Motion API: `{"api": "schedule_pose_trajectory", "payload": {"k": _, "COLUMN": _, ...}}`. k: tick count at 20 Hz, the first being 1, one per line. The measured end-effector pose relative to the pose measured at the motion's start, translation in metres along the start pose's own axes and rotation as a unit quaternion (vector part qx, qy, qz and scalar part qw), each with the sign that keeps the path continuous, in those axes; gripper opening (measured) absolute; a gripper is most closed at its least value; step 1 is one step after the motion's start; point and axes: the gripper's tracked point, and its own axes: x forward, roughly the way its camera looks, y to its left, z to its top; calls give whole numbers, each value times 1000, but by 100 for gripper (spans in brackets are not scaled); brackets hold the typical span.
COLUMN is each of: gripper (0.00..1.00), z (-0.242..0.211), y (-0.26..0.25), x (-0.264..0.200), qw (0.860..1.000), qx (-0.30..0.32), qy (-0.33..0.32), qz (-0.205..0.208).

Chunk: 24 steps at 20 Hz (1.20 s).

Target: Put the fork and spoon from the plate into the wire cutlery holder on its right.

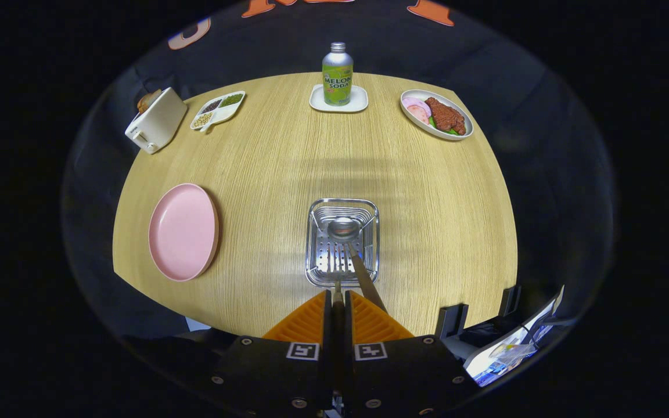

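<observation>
The metal cutlery holder point(315, 232) stands on the wooden table just ahead of my fingers. A spoon point(344, 227) lies in it, bowl at the far end and handle slanting back over the near rim to the right finger. My gripper point(338, 295) is shut on the thin handle of a fork point(335, 278), whose tines point down into the near end of the holder. The pink plate point(183, 231) sits to the left of the holder with nothing on it.
Along the far side of the table stand a white toaster point(154, 121), a divided dish of beans point(218, 109), a soda bottle point(337, 72) on a white coaster, and a plate of meat point(437, 114). The table's near edge runs just under my fingers.
</observation>
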Motion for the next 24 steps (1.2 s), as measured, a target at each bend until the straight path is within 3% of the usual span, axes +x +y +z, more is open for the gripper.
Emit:
{"api": "schedule_pose_trajectory", "payload": {"k": 7, "gripper": 10, "z": 21, "y": 1, "x": -9, "qw": 999, "qx": 3, "qy": -50, "qz": 15}}
{"api": "schedule_pose_trajectory", "payload": {"k": 12, "gripper": 11, "z": 66, "y": 4, "x": -38, "qw": 986, "qx": 38, "qy": -156, "qz": 34}}
{"api": "schedule_pose_trajectory", "payload": {"k": 15, "gripper": 11, "z": 102, "y": -8, "x": -75, "qw": 967, "qx": 53, "qy": -247, "qz": 32}}
{"api": "schedule_pose_trajectory", "payload": {"k": 18, "gripper": 12, "z": 138, "y": -12, "x": -118, "qw": 937, "qx": 50, "qy": -342, "qz": 40}}
{"api": "schedule_pose_trajectory", "payload": {"k": 24, "gripper": 22, "z": 176, "y": -8, "x": -193, "qw": 884, "qx": 35, "qy": -465, "qz": 40}}
